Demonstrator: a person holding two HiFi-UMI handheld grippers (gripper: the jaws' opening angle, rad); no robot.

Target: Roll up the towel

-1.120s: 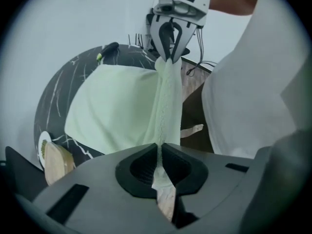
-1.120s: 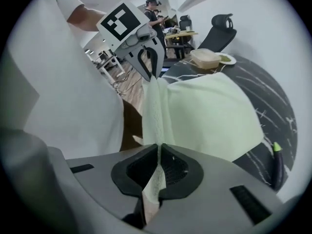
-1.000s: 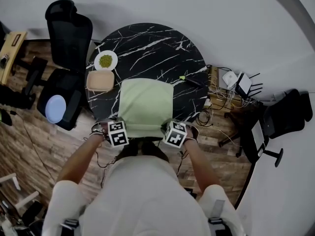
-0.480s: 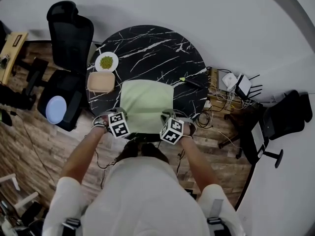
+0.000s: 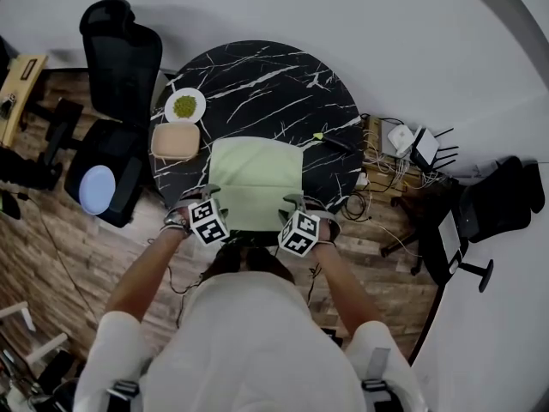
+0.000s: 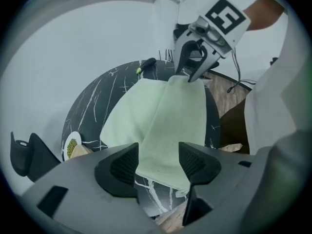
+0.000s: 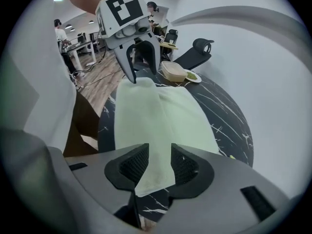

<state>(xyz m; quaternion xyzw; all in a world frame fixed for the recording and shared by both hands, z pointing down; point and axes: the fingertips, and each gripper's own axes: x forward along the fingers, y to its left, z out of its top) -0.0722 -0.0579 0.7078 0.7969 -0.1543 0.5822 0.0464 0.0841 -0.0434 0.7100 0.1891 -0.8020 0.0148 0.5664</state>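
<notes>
green towel (image 5: 256, 178) is lying with one near-edge fold, rolling mostly left; left gripper (image 6: 158, 162) and right gripper (image 7: 160, 165) jaws are just opening, releasing the edge between them.

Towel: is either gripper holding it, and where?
Neither. Left gripper and right gripper jaws have just been opening; towel near edge sits loose between them.

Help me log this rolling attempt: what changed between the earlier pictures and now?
The left gripper and right gripper carried the near edge of the towel a little away from the person, further onto the table. Both have just been opening their jaws, letting go; the towel's corners still lie between them. The plate, container and chair stayed put.
</notes>
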